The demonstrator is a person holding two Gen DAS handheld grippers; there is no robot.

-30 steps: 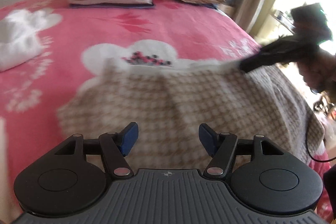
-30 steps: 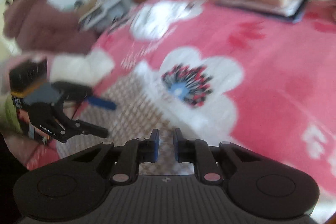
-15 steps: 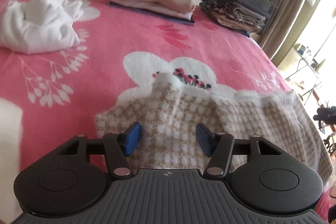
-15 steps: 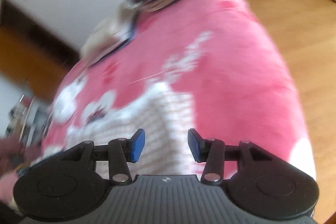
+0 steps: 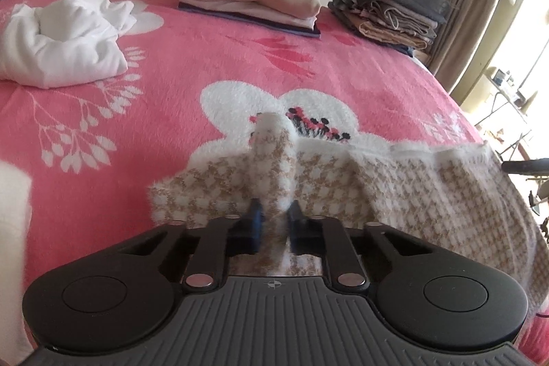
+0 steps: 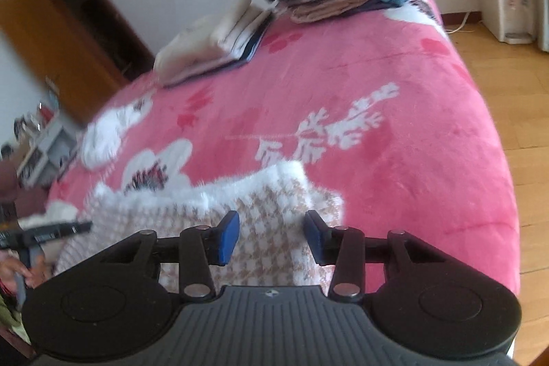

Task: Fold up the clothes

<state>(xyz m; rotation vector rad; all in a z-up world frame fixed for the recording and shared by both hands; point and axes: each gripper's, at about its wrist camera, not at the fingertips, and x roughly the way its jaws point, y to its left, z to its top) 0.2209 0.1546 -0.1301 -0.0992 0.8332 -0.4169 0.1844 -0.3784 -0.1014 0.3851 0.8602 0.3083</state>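
At six o'clock on the bed, the left gripper has just pinched the checked garment; the right gripper, half-open, has been narrowing around its twelve-o'clock hem.

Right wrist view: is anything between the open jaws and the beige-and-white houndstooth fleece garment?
Nothing visible. The right gripper has open jaws directly over the houndstooth garment's corner, with only fabric between and below its blue pads. The left gripper already pinches a raised fold.
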